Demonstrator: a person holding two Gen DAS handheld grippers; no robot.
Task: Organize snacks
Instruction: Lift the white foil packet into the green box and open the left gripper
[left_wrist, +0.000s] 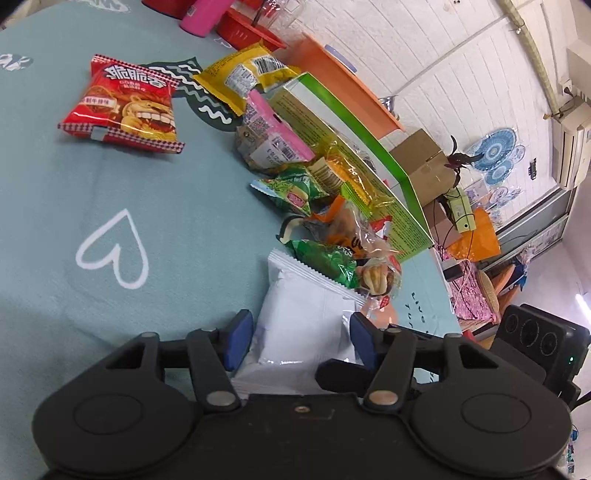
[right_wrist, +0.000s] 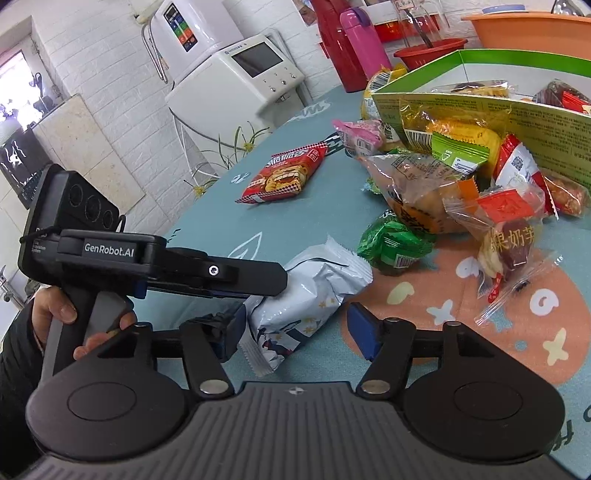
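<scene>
A white snack pouch (left_wrist: 301, 317) lies on the teal tablecloth between the blue pads of my left gripper (left_wrist: 301, 338), whose jaws stand wide on either side of it. In the right wrist view the same pouch (right_wrist: 314, 291) lies under the left gripper's fingers (right_wrist: 236, 275). My right gripper (right_wrist: 295, 332) is open beside the pouch's near end, holding nothing. A green-rimmed cardboard box (left_wrist: 354, 122) (right_wrist: 480, 107) stands behind a pile of snack packets (left_wrist: 332, 206) (right_wrist: 443, 177). A red noodle packet (left_wrist: 125, 107) (right_wrist: 288, 173) lies apart.
A pink bottle (right_wrist: 360, 40), a red jug (right_wrist: 334, 44), a red bowl (right_wrist: 428, 51) and an orange basin (right_wrist: 535, 29) stand at the back of the table. A white appliance (right_wrist: 236, 77) stands beyond the table's edge.
</scene>
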